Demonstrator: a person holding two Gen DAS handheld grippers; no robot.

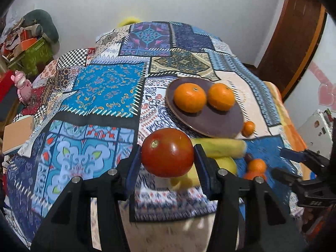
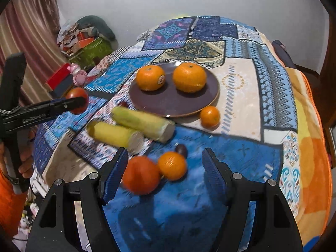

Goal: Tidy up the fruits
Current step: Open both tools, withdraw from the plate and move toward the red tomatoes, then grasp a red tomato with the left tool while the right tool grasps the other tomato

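My left gripper (image 1: 167,153) is shut on a red tomato (image 1: 167,152) and holds it above the patchwork cloth; the tomato also shows in the right wrist view (image 2: 78,100). A dark brown plate (image 2: 174,101) holds two oranges (image 2: 150,77) (image 2: 189,77). A small orange (image 2: 209,116) lies beside the plate's near rim. Two corn cobs (image 2: 145,123) (image 2: 114,134) lie in front of the plate. My right gripper (image 2: 166,157) is open, above an orange-red fruit (image 2: 141,175), an orange (image 2: 172,166) and a small dark purple fruit (image 2: 181,150).
The patchwork cloth (image 1: 105,88) covers a bed. A book (image 1: 17,133) lies at its left edge. Boxes and a pink toy (image 2: 77,74) stand beyond the left side. An orange blanket (image 2: 310,147) lies along the right edge.
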